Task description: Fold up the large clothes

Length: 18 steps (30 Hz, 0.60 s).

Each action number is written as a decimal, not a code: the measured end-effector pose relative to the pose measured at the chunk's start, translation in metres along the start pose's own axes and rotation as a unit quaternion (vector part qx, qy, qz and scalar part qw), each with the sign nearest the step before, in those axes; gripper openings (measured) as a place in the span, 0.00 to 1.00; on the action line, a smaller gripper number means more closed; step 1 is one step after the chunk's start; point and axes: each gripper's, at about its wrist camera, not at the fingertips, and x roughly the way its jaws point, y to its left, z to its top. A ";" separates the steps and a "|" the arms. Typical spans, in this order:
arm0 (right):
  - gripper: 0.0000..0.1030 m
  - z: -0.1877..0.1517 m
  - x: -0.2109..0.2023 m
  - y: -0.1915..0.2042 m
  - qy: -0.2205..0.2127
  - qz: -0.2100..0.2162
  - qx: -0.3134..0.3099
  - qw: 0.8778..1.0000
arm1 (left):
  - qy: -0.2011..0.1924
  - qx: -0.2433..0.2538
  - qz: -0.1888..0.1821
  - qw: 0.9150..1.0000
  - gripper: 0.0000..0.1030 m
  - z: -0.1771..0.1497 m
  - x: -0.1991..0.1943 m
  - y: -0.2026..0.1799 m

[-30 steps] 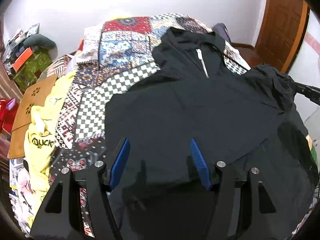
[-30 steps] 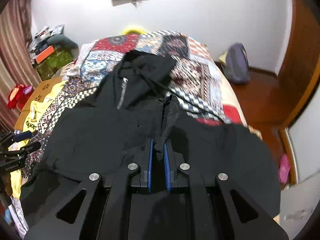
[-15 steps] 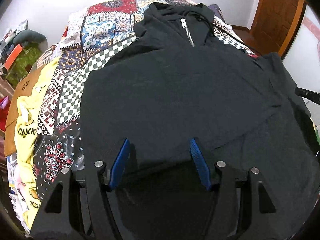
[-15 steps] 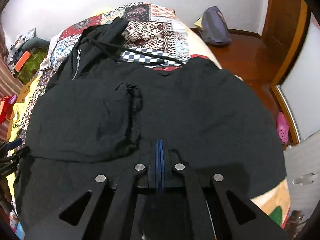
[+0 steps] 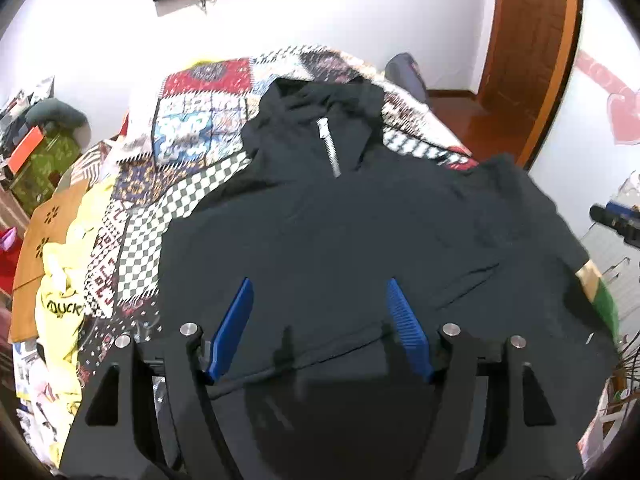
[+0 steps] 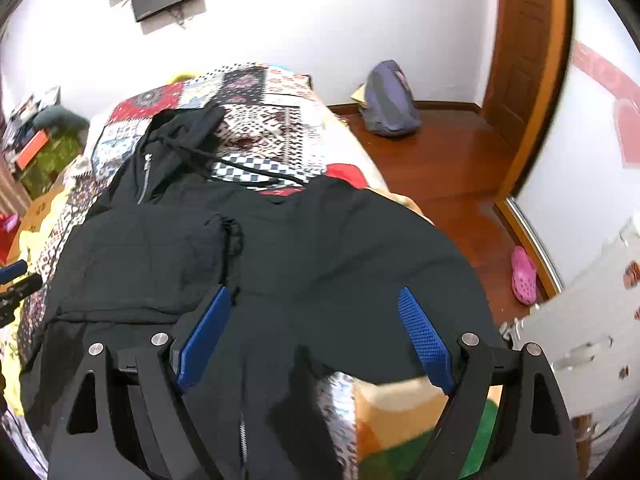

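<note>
A black zip hoodie lies spread on the patchwork bedspread, hood toward the wall. One sleeve lies folded across its body. My left gripper hovers over the hoodie's lower front, jaws opening, no cloth pinched between the blue pads. My right gripper hangs over the hem near the bed's right edge, jaws opening wide, gripping nothing. Each gripper shows at the rim of the other's view: the right gripper and the left gripper.
A yellow garment lies at the bed's left side beside a brown board. On the wooden floor to the right are a grey backpack and a pink shoe. A wooden door stands at the back right.
The sleeve my right gripper held a second ago now lies on the hoodie's body. The right jaws went from shut to wide and moved right. The left gripper drew back, jaws slightly wider.
</note>
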 end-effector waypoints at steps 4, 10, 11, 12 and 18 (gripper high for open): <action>0.81 -0.010 0.002 -0.025 0.010 -0.013 0.036 0.999 | -0.011 0.004 -0.012 1.000 0.70 0.008 -0.001 -0.015; 0.81 -0.032 0.023 -0.080 0.059 -0.002 0.135 0.989 | 0.004 0.011 -0.027 1.000 0.70 0.008 0.017 -0.036; 0.81 -0.035 0.029 -0.089 0.070 0.004 0.157 0.985 | 0.009 0.010 -0.030 0.999 0.70 0.007 0.022 -0.037; 0.81 -0.039 0.036 -0.097 0.081 0.010 0.180 0.980 | 0.013 0.010 -0.032 0.999 0.70 0.007 0.025 -0.039; 0.81 -0.064 0.072 -0.137 0.121 0.052 0.295 0.946 | 0.037 0.004 -0.040 0.998 0.70 0.005 0.048 -0.044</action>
